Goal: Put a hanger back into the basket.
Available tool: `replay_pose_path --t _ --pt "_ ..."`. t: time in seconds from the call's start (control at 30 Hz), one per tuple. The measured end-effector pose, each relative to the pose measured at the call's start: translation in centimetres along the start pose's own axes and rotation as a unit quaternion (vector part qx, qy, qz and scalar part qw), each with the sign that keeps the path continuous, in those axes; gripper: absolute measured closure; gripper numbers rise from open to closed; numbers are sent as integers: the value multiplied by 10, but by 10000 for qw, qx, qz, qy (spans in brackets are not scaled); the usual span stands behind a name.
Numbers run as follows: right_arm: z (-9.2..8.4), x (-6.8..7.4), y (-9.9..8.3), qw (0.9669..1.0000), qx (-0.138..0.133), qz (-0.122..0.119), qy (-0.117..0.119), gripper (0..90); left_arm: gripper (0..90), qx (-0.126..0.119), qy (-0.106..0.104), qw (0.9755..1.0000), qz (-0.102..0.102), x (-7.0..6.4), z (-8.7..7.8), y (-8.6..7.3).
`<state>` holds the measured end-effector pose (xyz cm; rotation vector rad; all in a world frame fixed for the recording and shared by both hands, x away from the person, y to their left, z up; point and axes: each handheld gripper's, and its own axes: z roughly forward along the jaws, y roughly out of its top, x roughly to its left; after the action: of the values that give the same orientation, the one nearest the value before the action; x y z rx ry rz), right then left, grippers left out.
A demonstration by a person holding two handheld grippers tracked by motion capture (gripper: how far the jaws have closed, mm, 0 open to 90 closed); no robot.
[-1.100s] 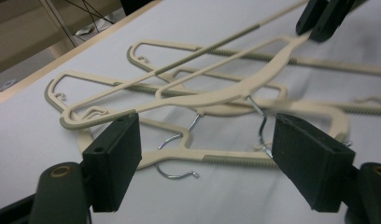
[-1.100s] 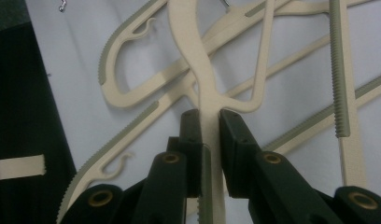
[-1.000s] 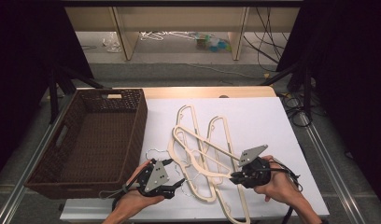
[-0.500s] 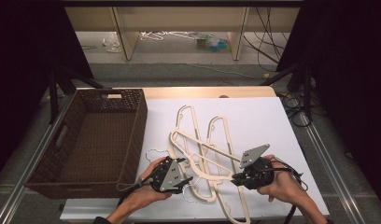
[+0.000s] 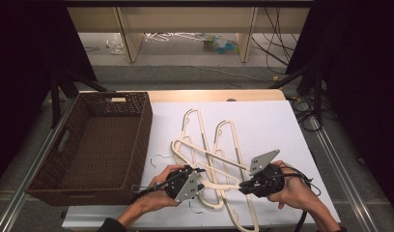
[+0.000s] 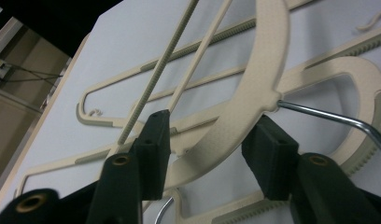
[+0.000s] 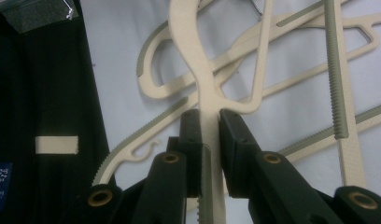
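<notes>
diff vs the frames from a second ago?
The left gripper slid right, onto the hanger pile; its jaws have just been closing around a hanger's neck, pads not yet pressing. The right gripper stays shut on its hanger arm. Basket, hangers unmoved.

Left gripper has been closing — right gripper clamped tight.

The cream hangers lie in a crossed, tangled pile on my white table top, beside the basket. They are flat plastic with ribbed bars; one carries a metal hook at its neck.
</notes>
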<state>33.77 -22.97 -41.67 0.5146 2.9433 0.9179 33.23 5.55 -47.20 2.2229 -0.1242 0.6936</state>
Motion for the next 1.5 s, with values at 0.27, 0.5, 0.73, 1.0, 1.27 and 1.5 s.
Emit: replay_pose_path --t 0.27,0.5,0.73,1.0,1.27,1.5 --pt "0 -10 -10 9997 -141 11 183 799 717 85 -225 9964 807 1 3 14" --pt "-4 -17 -16 9994 -317 58 117 781 796 74 -177 9939 1083 15 -5 32" --pt "-29 -20 -13 9949 -809 327 -499 585 856 106 -72 9929 1184 23 -15 48" --pt "-70 -11 -2 9764 -1712 577 -1182 414 856 308 68 9978 590 43 -21 60" --pt "-73 1 4 9676 -2044 797 -1248 354 856 296 287 9971 -633 81 -31 78" --pt "-60 10 1 9732 -1870 766 -1099 329 856 101 203 9752 -2204 116 -52 87"
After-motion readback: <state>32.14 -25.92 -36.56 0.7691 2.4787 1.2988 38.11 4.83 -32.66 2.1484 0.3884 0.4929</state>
